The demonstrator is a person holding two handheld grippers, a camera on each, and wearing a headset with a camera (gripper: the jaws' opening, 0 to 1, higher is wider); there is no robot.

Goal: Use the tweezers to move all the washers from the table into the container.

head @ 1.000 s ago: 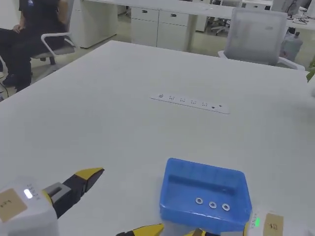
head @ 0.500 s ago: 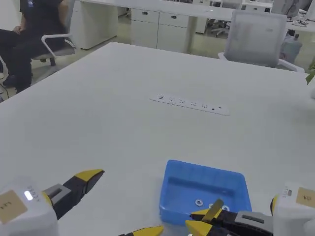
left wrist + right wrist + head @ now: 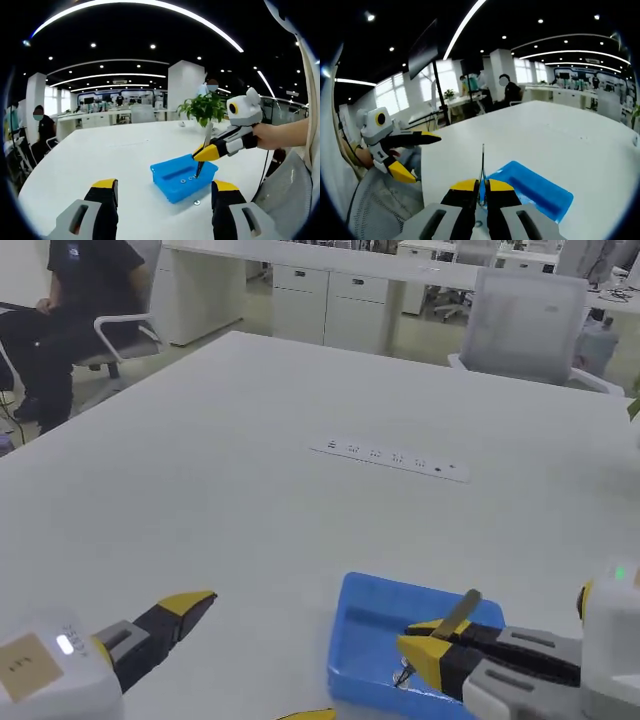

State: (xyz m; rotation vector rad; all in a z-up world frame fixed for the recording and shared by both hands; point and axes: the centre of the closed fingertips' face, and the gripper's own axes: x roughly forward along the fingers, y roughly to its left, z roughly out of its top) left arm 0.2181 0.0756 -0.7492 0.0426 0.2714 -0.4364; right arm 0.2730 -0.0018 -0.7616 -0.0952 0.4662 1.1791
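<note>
Over container [image 3: 362,612], right gripper [image 3: 420,644] w/ tweezers [image 3: 461,613] has moved further in.

- Broad bare table [image 3: 230,500] lies free to the left of and beyond the blue container [image 3: 365,610].
- The right gripper [image 3: 412,648], clamping the tweezers [image 3: 460,613], hangs over the container's opening and bars its right side.
- A flush socket strip [image 3: 390,458] marks mid-table.

Half the container [image 3: 365,615] floor — hidden behind the right gripper [image 3: 415,652] and tweezers [image 3: 462,610].
</note>
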